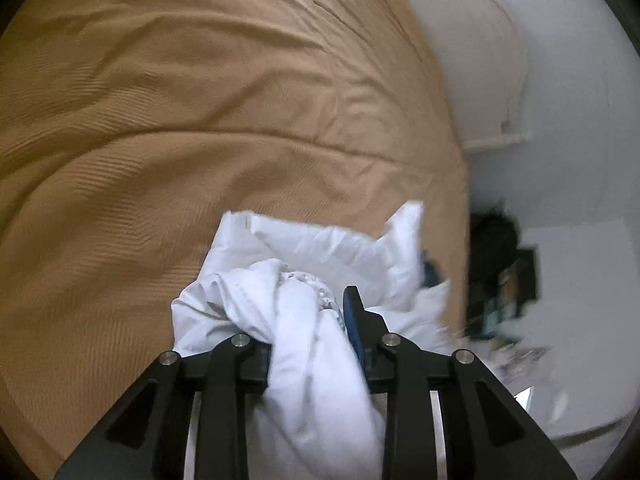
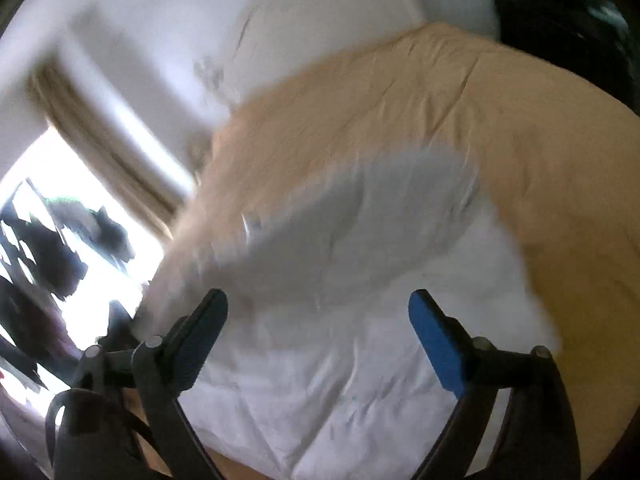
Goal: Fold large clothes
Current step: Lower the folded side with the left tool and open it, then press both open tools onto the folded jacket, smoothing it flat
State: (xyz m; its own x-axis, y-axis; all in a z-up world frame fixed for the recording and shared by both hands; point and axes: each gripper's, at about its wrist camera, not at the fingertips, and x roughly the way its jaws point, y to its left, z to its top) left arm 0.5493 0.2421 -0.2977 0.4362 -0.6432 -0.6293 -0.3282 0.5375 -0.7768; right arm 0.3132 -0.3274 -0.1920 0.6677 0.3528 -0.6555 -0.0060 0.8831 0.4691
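Note:
A white garment lies bunched on a tan bedspread. My left gripper is shut on a thick bunch of this white cloth, which fills the space between its fingers and hides the left one. In the right wrist view the same white garment spreads over the tan bedspread, blurred by motion. My right gripper is open and empty, held just above the white cloth, its blue-padded fingers wide apart.
A white wall stands past the bed's right edge, with dark clutter on the floor beside it. In the right wrist view a bright window with a curtain is at the left, and a dark object is at the top right.

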